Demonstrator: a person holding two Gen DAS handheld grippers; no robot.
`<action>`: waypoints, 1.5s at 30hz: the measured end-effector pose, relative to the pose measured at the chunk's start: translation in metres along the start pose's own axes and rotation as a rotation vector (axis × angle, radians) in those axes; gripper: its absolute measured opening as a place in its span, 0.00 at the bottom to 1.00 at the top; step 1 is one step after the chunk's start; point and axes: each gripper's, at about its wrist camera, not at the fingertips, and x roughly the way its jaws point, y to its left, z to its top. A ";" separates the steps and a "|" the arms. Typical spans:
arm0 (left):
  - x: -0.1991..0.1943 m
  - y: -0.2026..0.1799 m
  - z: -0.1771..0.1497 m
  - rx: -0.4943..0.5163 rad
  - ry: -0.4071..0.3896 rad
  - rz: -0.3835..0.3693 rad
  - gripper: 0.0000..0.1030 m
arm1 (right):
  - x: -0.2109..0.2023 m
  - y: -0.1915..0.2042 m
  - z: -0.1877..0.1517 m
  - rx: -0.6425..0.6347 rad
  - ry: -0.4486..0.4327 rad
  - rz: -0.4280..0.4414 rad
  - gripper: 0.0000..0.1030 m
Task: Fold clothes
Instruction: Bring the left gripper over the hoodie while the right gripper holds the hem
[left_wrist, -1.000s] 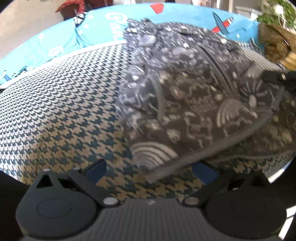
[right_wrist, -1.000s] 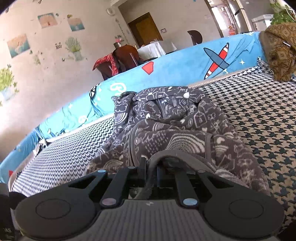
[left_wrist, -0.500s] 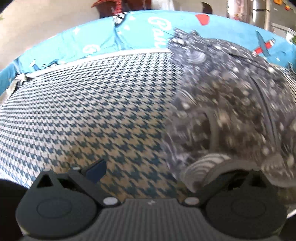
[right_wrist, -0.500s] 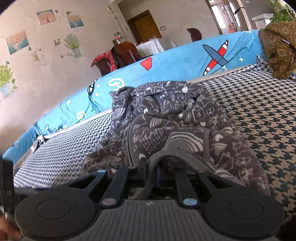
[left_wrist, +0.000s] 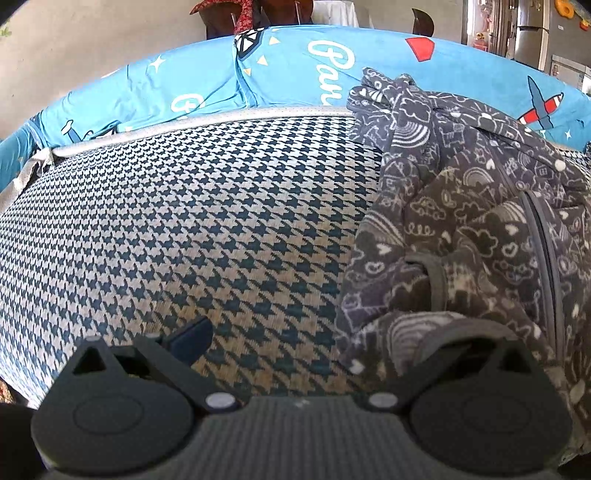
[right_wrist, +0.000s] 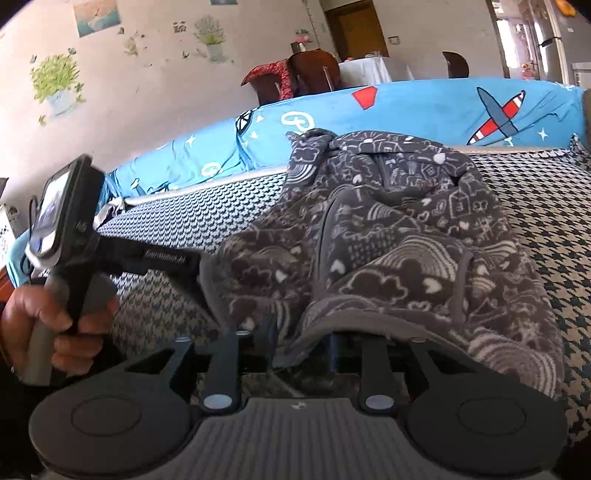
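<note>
Grey patterned jacket (right_wrist: 388, 236) lies bunched on the checked bed (left_wrist: 184, 221), half folded; your right tongs (right_wrist: 301, 343) have just been opening, hem loose between them; left tongs (left_wrist: 295, 332) spread, empty; smoothing remains.

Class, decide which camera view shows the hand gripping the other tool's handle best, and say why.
The right wrist view: the person's hand is wrapped around the grey handle of the left gripper, which reaches to the patterned grey jacket. The left wrist view shows no hand, only that gripper's own fingers and the jacket.
</note>
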 end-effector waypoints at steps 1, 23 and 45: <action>0.000 0.000 0.000 -0.004 0.001 -0.002 1.00 | -0.001 0.001 -0.002 0.000 0.003 -0.002 0.29; -0.002 0.001 0.002 -0.047 0.013 -0.015 1.00 | 0.031 0.076 -0.006 -0.312 0.044 0.126 0.32; -0.040 0.008 0.003 -0.081 -0.106 0.041 1.00 | 0.092 0.129 -0.003 -0.486 0.059 0.187 0.06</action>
